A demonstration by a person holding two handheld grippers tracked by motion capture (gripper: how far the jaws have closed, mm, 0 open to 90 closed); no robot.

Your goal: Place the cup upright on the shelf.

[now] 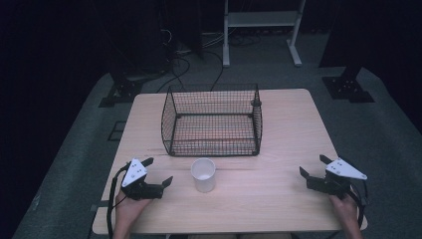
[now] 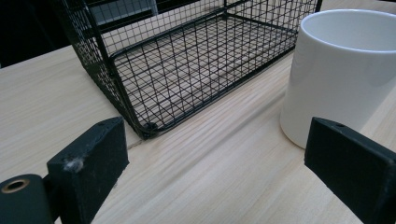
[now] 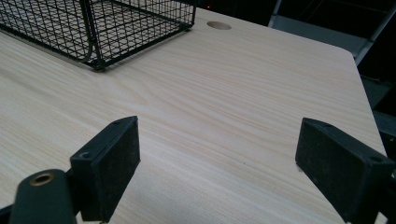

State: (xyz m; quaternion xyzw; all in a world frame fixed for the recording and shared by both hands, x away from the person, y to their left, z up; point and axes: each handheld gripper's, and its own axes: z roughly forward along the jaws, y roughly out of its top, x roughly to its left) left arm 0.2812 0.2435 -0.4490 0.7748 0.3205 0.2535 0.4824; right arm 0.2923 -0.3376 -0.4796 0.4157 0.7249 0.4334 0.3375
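White cup (image 1: 203,174) stands on light wood table (image 1: 278,194) before black wire basket (image 1: 212,120). Left gripper (image 1: 158,172) and right gripper (image 1: 313,167) both spread wide, empty. Dark room, grey floor (image 1: 393,144).

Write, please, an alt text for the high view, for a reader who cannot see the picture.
A white cup stands upright on a light wooden table, just in front of an empty black wire basket. At the near edge, a person's hands hold two open tongs: the left tongs close beside the cup, the right tongs farther off to its right.
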